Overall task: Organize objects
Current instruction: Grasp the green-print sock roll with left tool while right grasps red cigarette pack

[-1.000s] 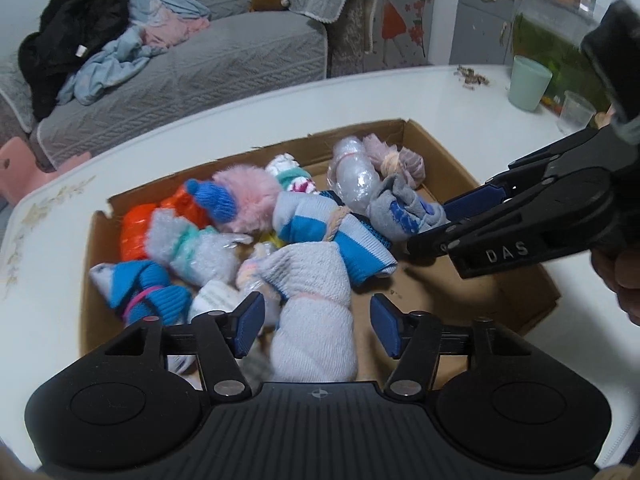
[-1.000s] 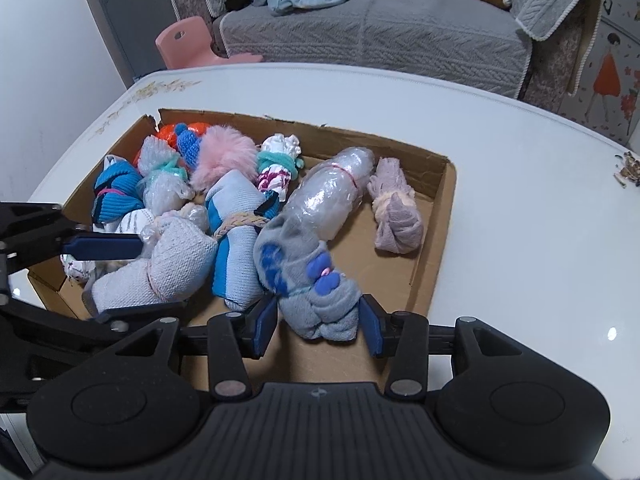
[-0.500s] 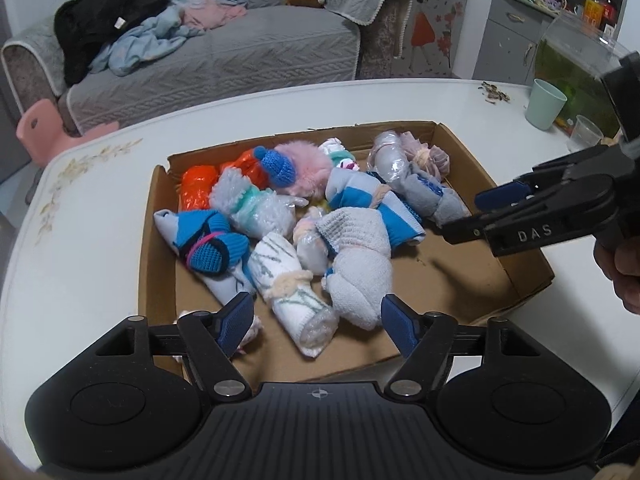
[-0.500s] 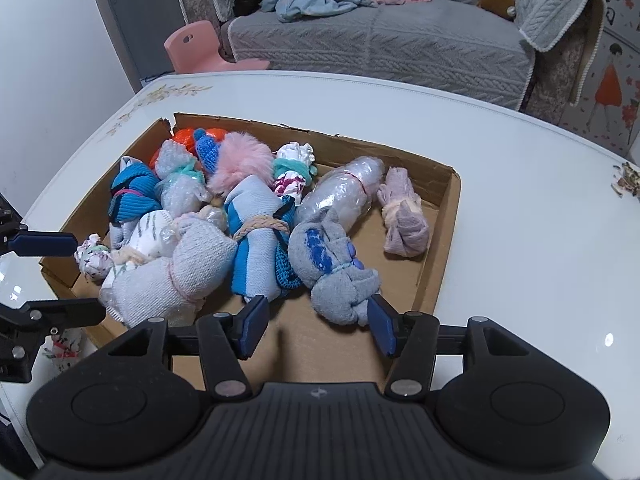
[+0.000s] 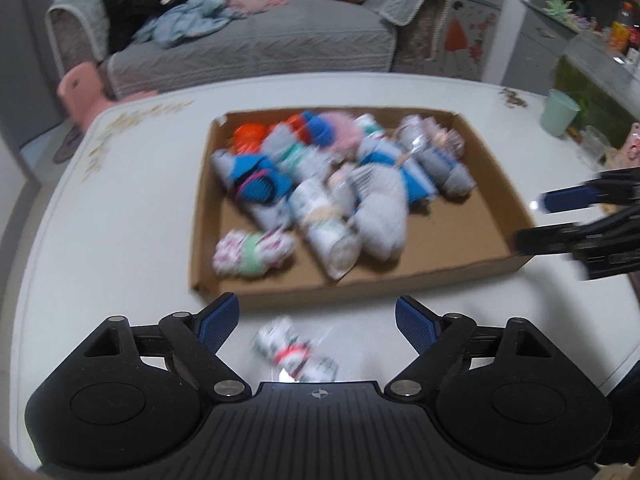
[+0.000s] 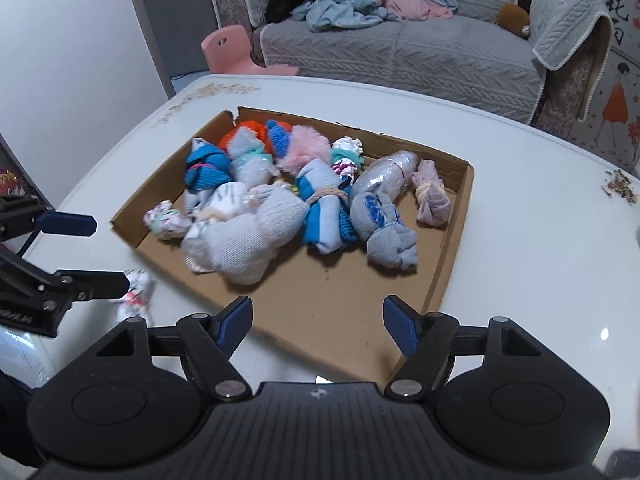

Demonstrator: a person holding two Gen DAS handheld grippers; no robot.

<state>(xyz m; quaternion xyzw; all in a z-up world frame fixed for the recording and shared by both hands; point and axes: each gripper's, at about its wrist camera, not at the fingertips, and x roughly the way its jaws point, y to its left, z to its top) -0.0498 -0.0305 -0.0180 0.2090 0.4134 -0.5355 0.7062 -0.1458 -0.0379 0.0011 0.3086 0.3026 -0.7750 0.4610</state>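
Note:
A shallow cardboard box (image 5: 360, 288) (image 6: 460, 216) on the white table holds several rolled sock bundles, among them a pale grey roll (image 6: 244, 240) and a blue-striped one (image 6: 324, 216). One white bundle with a red band (image 5: 296, 354) (image 6: 134, 294) lies on the table outside the box's near edge. My left gripper (image 5: 316, 320) hovers above that bundle, jaws opening, nothing between the pads. My right gripper (image 6: 318, 322) sits over the box's near right corner, jaws opening and empty. Each gripper shows at the edge of the other's view.
A mint cup (image 5: 559, 112) and a clear glass (image 5: 594, 144) stand at the table's far right. Crumbs (image 6: 620, 186) lie near that edge. Behind the table are a grey sofa (image 6: 400, 52) piled with clothes and a pink stool (image 6: 230, 50).
Both grippers have pulled back from the box and spread wider. The grey roll and the grey-blue bundle they stood over now lie free in the box. A loose bundle has come into view.

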